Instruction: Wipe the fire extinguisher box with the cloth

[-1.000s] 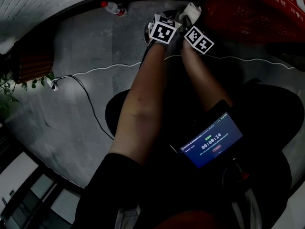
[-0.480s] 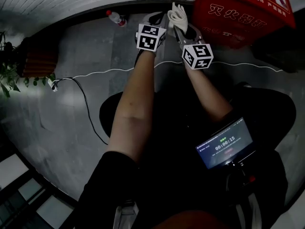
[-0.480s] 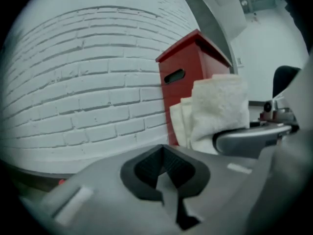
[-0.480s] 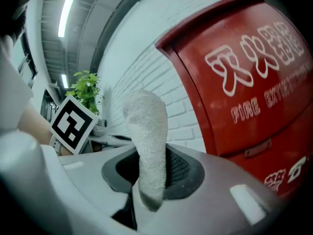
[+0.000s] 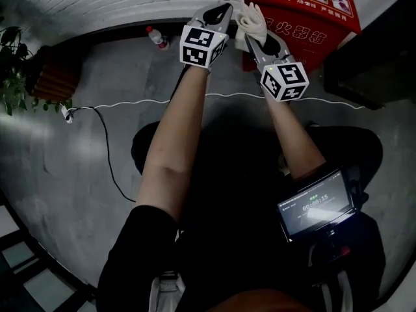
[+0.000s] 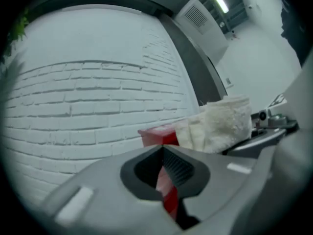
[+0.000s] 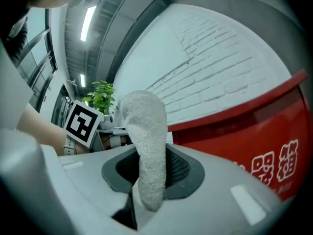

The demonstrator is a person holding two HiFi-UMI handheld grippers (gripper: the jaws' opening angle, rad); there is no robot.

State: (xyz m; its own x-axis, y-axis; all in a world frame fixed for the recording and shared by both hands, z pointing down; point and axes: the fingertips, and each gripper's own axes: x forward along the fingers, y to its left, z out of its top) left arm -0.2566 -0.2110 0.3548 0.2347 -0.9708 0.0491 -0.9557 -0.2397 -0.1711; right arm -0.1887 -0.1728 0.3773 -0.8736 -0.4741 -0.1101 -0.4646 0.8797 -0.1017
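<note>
The red fire extinguisher box (image 5: 300, 10) stands against the white brick wall at the top right of the head view; it also shows in the right gripper view (image 7: 254, 131). My right gripper (image 5: 252, 32) is shut on a white terry cloth (image 5: 249, 17), held up just left of the box. The cloth (image 7: 146, 146) hangs out between the jaws of my right gripper (image 7: 149, 155). My left gripper (image 5: 220, 8) is beside it, shut with nothing in it. In the left gripper view, the left gripper (image 6: 163, 148) points at the wall, with the cloth (image 6: 220, 124) to its right.
A plastic bottle (image 5: 156, 39) lies on the grey floor by the wall. A white cable (image 5: 130, 101) runs across the floor. A potted plant (image 5: 14, 77) and a brown planter (image 5: 49, 77) are at the left. A dark cabinet (image 5: 380, 57) stands right of the box.
Both grippers have risen towards the wall and the box, the right one carrying the cloth. The box now sits fuller and sharper in the head view.
</note>
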